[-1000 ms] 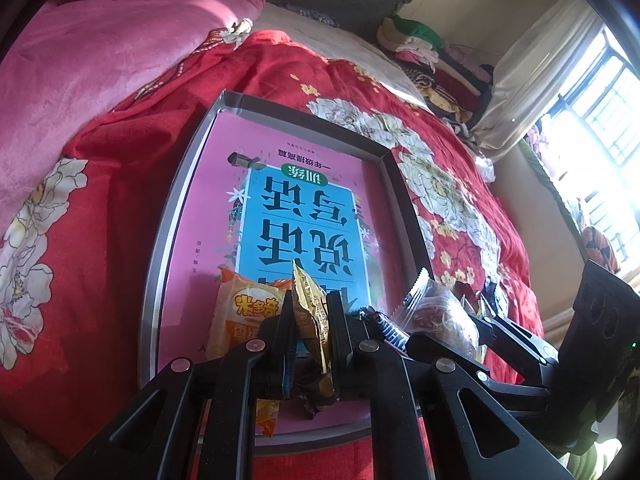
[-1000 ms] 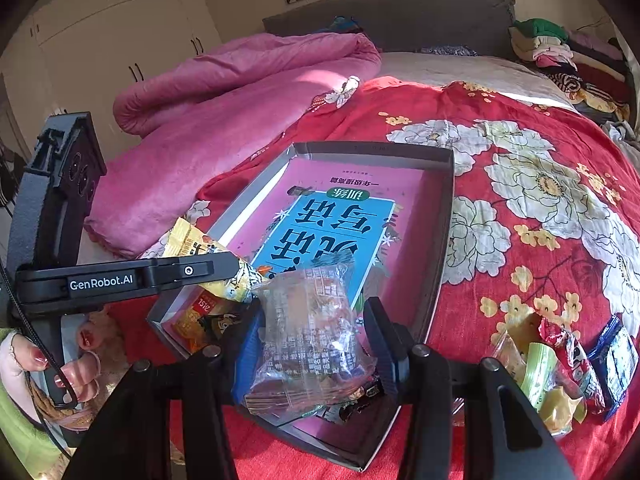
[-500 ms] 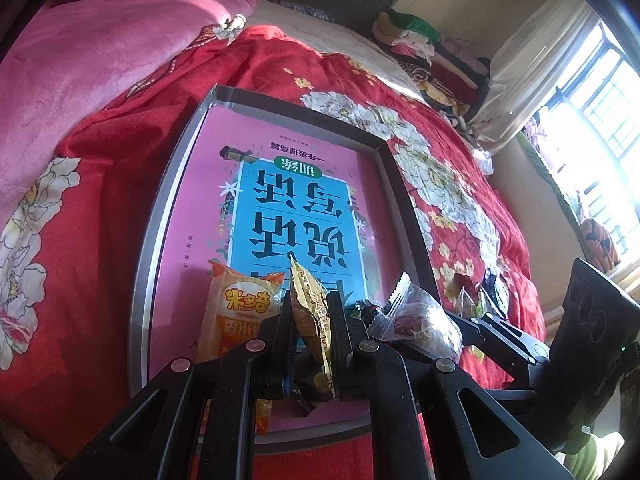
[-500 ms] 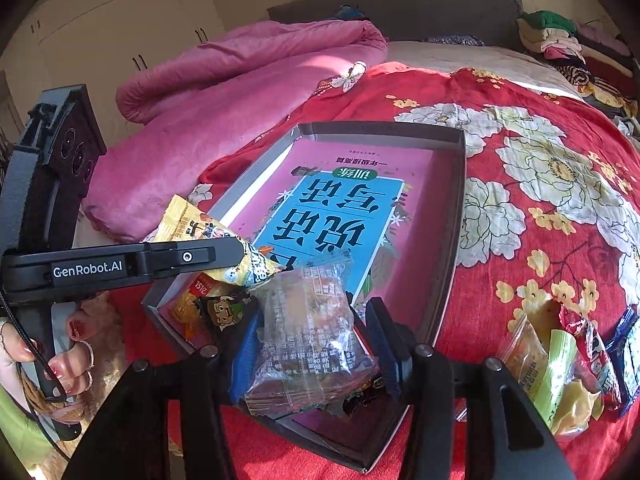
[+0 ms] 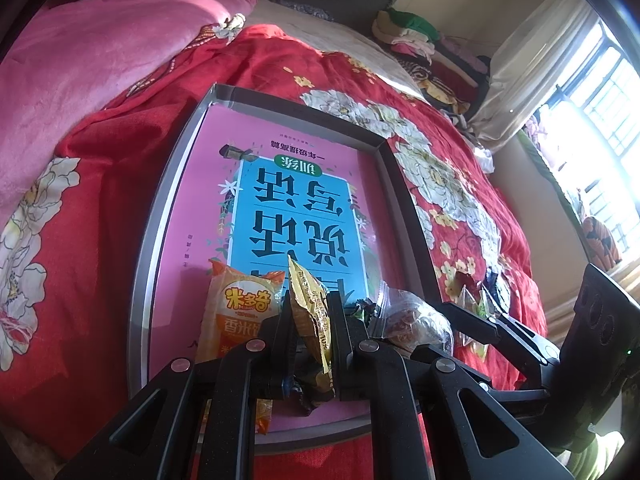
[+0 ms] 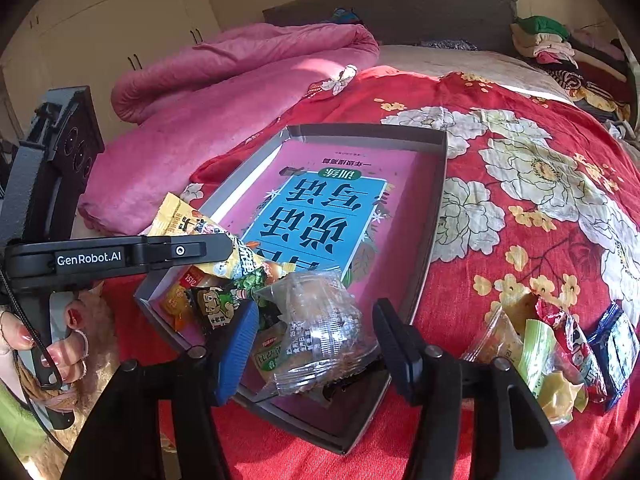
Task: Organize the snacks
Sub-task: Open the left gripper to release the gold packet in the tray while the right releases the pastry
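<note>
A grey shallow box (image 5: 168, 184) (image 6: 436, 208) lies on the red floral bed with a pink and blue book (image 5: 296, 208) (image 6: 328, 220) inside. My left gripper (image 5: 310, 320) is shut on a yellow snack packet (image 5: 310, 312) (image 6: 188, 220) above the box's near end. My right gripper (image 6: 316, 332) has opened; the clear wrapped pastry (image 6: 316, 328) (image 5: 412, 320) sits loose between its jaws at the box's near corner. An orange rice-snack packet (image 5: 240, 316) and a green-brown packet (image 6: 216, 304) lie in the box.
Several loose snack packets (image 6: 560, 348) lie on the red quilt (image 6: 540, 184) right of the box. A pink blanket (image 6: 224, 80) is heaped at the left. Folded clothes (image 6: 548, 44) are stacked by the headboard. A window (image 5: 600, 92) is at the far right.
My right gripper's jaws have spread wide and let go of the clear pastry bag. My left gripper keeps its hold on the yellow packet, hardly moved.
</note>
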Demonstrator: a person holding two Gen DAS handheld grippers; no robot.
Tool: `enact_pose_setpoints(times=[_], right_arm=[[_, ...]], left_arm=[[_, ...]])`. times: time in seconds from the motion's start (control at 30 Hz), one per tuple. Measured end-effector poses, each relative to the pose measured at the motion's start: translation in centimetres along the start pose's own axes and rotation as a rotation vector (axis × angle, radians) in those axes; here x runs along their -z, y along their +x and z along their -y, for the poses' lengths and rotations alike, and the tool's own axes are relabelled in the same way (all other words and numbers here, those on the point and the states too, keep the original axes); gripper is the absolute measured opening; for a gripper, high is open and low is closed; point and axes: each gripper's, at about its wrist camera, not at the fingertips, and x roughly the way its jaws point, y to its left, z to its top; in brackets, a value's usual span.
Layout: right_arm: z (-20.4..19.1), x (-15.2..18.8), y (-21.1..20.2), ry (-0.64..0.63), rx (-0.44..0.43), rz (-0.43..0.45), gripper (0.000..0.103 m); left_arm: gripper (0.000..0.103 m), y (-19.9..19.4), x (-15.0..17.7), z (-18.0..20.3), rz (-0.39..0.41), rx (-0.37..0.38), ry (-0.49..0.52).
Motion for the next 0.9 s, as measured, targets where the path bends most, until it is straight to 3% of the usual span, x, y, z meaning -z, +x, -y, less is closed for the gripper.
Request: enact_pose_setpoints(times=[0.57,0.8,0.9], right_arm=[[-2.4,1.1,-1.7,-0.109,-0.023,0.015,0.060],[-2.7,1.2,-1.6,-0.111,-0.031,0.006,0.061],[-2.9,1.3,-1.6,-0.117,-0.031,0.003,0.062]], left_arm=[[0.016,-0.7,0.2,-0.4,0.008,-0.017,-0.004],[0.032,-1.2,0.3,-0.7,0.015,-0.046,-0.014],[0.035,-1.7,0.3,-0.8,0.024,-0.053,-0.019]])
